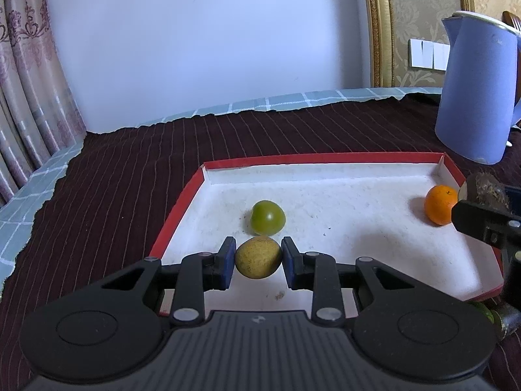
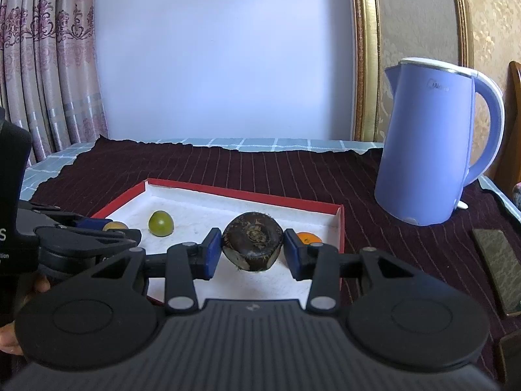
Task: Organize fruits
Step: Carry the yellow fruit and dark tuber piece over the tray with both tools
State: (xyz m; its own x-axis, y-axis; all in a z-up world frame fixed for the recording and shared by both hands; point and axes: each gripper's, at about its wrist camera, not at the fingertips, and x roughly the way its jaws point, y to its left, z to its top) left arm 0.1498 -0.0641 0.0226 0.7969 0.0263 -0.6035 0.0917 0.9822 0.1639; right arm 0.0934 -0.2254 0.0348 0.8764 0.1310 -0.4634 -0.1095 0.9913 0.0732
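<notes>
A shallow red-rimmed tray with a white floor lies on the dark striped cloth; it also shows in the right wrist view. My left gripper is shut on a yellow-brown round fruit just above the tray floor. A green fruit lies right behind it; it shows in the right wrist view too. An orange sits by the tray's right wall. My right gripper is shut on a dark brown fruit over the tray, with the orange behind its right finger.
A blue electric kettle stands on the cloth right of the tray. A dark flat slab lies at the far right. Another green fruit peeks out beside the tray's near right corner. Curtains hang at the left.
</notes>
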